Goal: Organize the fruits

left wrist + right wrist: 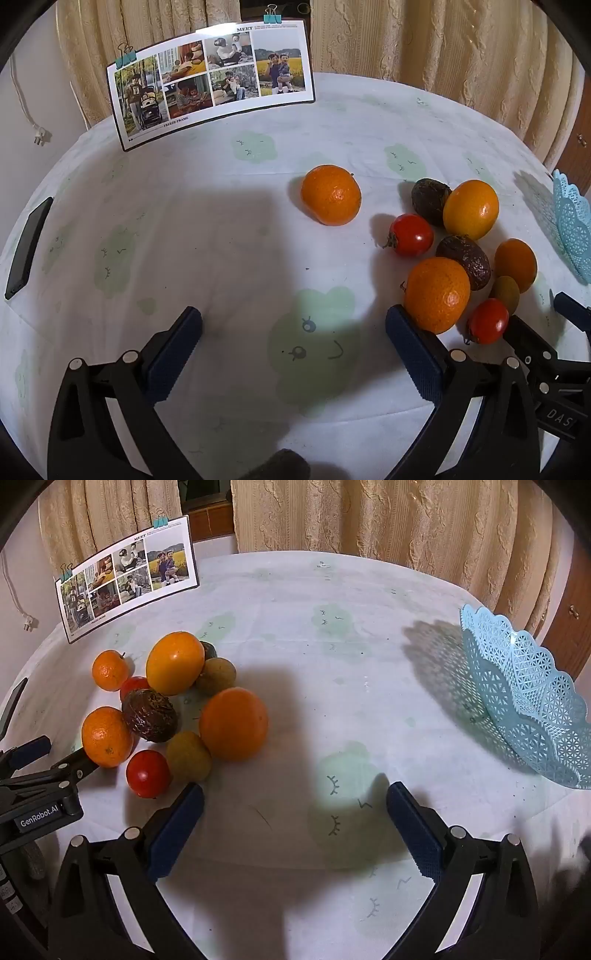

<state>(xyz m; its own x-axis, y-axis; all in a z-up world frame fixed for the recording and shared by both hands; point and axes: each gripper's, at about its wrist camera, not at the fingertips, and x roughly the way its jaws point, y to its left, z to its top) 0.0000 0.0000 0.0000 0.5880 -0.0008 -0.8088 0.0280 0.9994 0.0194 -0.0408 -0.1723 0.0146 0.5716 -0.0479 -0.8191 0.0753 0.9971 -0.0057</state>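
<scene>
So both grippers hang tilted down over the tablecloth [295,635], and neither has claimed anything. The left gripper [293,345] stands spread wide with only bare cloth between its pads, its right pad just beside the nearest orange [437,294], which looks like a setup for a first pick. The right gripper [295,823] is equally released and empty, parked between the fruit pile [177,709] and the blue lattice basket [524,701]. That basket sits empty at the table's right edge, well apart from the fruit, so I'd judge it to be the destination. The pile holds oranges, red tomatoes [148,773], dark wrinkled passion fruits [149,715] and small tan fruits. One orange [330,194] lies off on its own, behind the pile. A photo collage card [210,81] stands clipped upright at the far edge, out of the way.
</scene>
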